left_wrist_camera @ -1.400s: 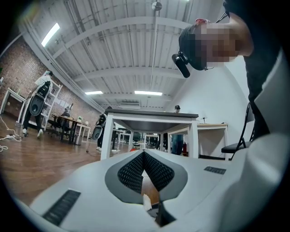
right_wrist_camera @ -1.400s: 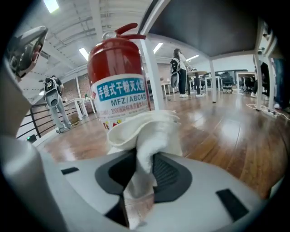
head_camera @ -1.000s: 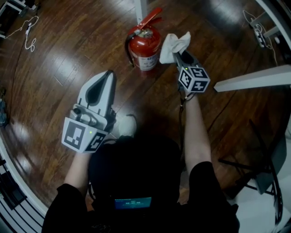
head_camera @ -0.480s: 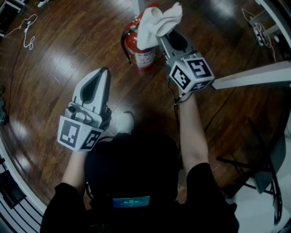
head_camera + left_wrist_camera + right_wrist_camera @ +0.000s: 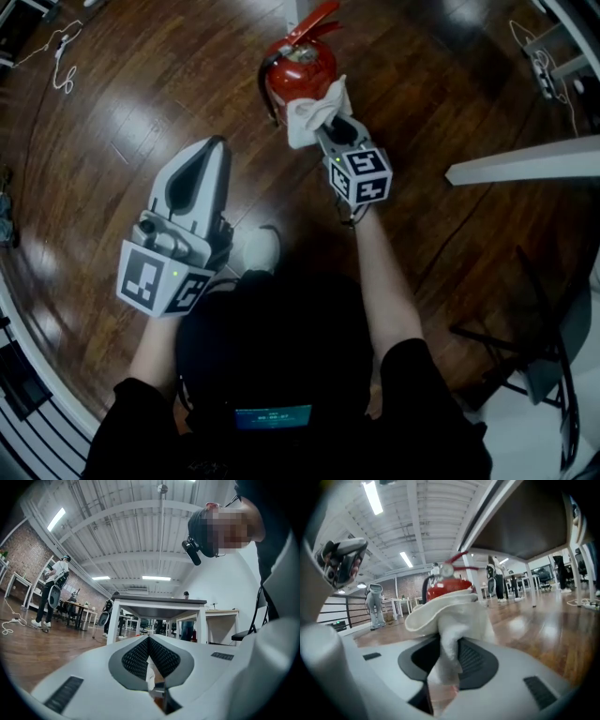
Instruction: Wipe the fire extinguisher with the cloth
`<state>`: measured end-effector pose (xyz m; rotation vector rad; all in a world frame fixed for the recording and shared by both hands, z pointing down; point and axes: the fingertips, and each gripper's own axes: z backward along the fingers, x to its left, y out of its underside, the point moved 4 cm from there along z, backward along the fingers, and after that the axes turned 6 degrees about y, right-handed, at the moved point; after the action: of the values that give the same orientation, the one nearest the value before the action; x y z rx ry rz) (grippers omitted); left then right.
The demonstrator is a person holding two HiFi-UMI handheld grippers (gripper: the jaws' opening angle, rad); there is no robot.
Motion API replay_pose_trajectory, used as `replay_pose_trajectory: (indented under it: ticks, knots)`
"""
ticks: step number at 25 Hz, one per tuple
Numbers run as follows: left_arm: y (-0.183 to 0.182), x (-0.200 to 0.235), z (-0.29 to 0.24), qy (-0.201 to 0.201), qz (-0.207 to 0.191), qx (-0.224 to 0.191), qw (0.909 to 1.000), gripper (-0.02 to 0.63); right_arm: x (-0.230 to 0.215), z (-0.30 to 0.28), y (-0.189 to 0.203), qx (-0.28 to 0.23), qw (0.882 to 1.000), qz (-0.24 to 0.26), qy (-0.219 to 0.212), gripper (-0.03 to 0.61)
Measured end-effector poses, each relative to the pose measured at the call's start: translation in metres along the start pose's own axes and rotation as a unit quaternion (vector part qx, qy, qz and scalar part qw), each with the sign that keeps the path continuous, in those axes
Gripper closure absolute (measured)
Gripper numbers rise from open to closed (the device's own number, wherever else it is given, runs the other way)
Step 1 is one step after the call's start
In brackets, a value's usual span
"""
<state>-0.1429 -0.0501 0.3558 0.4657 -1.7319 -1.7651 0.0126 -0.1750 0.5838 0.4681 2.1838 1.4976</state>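
Wiping resumed: cloth (image 5: 307, 111), clamped in right gripper (image 5: 324, 122), brought down from raised position against fire extinguisher (image 5: 295, 75); left gripper (image 5: 216, 145) closed, empty.

White cloth (image 5: 306, 114) bunched against the upright red fire extinguisher (image 5: 298, 69) — touching.

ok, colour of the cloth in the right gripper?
Plain white; the cloth shows best in the right gripper view.
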Motion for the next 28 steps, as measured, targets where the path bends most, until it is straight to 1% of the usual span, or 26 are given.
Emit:
replay_pose_trajectory:
  ticks: [3,5,8,11,13,15,18,20,23,26,28]
  knots:
    - [-0.001,-0.002,0.003,0.0,-0.005,0.001,1.0,0.612,-0.007,-0.021,0.052,0.059,0.998,-0.019,0.009,0.453]
    - [-0.003,-0.003,0.006,-0.001,-0.005,0.002,1.0,0.612,-0.011,-0.03,0.073,0.082,0.996,-0.031,0.014,0.453]
    - [-0.003,-0.002,0.012,-0.002,-0.002,-0.001,1.0,0.612,-0.014,-0.042,0.096,0.118,0.992,-0.036,0.018,0.453]
    - [-0.003,-0.003,0.015,0.001,-0.005,-0.002,1.0,0.612,-0.017,-0.047,0.113,0.161,0.987,-0.02,0.02,0.453]
    - [-0.003,-0.004,0.016,0.003,-0.008,0.0,1.0,0.612,-0.018,-0.044,0.112,0.159,0.987,-0.017,0.015,0.453]
    - [-0.002,-0.003,0.018,0.003,-0.005,0.002,1.0,0.612,-0.016,-0.033,0.1,0.136,0.991,-0.023,0.005,0.453]
    - [-0.002,-0.003,0.019,0.0,-0.003,0.0,1.0,0.612,-0.01,-0.006,0.07,0.082,0.996,-0.028,-0.011,0.453]
    - [-0.004,-0.004,0.018,-0.001,-0.007,-0.001,1.0,0.612,-0.004,0.011,0.036,0.032,0.999,-0.037,-0.019,0.453]
    - [-0.005,-0.005,0.016,-0.004,-0.012,-0.004,0.9999,0.612,0.01,0.031,-0.025,-0.037,0.998,-0.046,-0.032,0.451]
    - [-0.006,-0.006,0.013,-0.004,-0.013,-0.005,0.9999,0.612,0.026,0.047,-0.085,-0.088,0.994,-0.035,-0.05,0.451]
    - [-0.005,-0.007,0.011,-0.002,-0.013,-0.004,0.9999,0.612,0.037,0.054,-0.116,-0.112,0.991,-0.026,-0.065,0.451]
